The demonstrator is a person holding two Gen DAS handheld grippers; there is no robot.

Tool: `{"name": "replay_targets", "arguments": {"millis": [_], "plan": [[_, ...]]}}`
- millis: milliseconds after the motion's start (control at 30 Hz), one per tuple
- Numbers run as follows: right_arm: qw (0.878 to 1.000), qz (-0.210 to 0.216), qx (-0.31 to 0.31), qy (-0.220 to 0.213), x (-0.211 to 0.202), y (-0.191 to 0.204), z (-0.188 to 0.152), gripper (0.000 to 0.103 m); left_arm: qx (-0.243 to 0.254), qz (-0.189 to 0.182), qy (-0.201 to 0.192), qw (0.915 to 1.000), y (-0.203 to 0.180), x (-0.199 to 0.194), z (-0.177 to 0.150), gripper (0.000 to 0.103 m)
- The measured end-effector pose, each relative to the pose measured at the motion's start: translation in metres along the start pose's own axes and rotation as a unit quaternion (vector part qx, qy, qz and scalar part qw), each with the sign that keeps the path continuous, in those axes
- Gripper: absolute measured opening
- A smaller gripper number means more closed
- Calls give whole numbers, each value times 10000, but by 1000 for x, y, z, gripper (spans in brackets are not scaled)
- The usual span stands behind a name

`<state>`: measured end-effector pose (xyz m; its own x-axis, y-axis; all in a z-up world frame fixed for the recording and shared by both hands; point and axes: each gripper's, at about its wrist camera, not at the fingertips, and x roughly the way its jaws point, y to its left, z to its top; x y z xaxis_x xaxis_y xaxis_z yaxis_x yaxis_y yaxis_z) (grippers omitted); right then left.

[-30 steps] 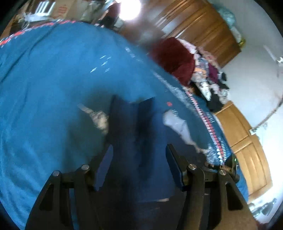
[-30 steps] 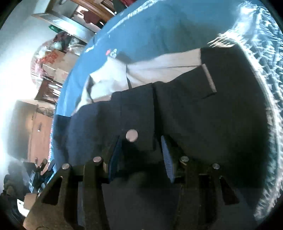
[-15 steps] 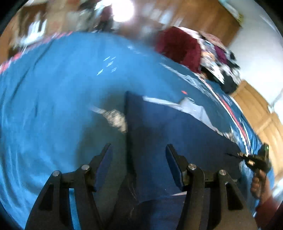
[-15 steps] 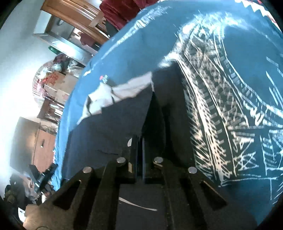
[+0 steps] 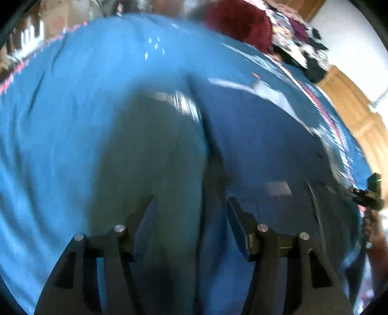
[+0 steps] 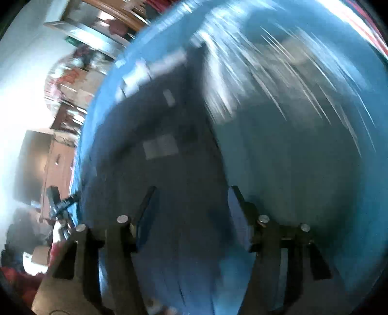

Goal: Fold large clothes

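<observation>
A dark navy garment [image 5: 262, 145] lies spread flat on the blue bedspread [image 5: 72, 109], with a pale lining [image 5: 271, 92] showing at its far end. My left gripper [image 5: 190, 206] hovers open over the garment's left edge, nothing between its fingers. In the right wrist view the same garment [image 6: 169, 150] lies below, a small grey label on it. My right gripper [image 6: 191, 196] is open above the garment's right edge, holding nothing. Both views are blurred. The other gripper [image 5: 368, 193] shows at the far right of the left wrist view.
A heap of clothes [image 5: 291, 41] with a dark red item [image 5: 237, 21] sits at the bed's far corner. Wooden cabinets [image 5: 359, 114] stand to the right. A white pattern [image 6: 278, 72] runs across the bedspread beside the garment.
My right gripper was shut on the garment half a second ago and has let go; it now stands open. The garment has been laid out flat. Both cameras are moving fast.
</observation>
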<state>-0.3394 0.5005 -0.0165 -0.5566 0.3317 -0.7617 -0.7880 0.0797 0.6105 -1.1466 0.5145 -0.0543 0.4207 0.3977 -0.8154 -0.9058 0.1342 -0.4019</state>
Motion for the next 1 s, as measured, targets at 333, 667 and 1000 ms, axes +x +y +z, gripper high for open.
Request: {"name": "replay_targets", "arguments": {"millis": [333,667,1000], "plan": [[9973,305,223,633,-11,-23,-108,54,140,-955,512,9940,-12,-36,-118,67],[9959,381,-144,808,3,-8,-107,54,207,-1204,720,9899,-23,-51,-160,67],[9966,289,-233,742,2,1,-117,6,305,-1410,848,9859,-40,-30,-164,39]]}}
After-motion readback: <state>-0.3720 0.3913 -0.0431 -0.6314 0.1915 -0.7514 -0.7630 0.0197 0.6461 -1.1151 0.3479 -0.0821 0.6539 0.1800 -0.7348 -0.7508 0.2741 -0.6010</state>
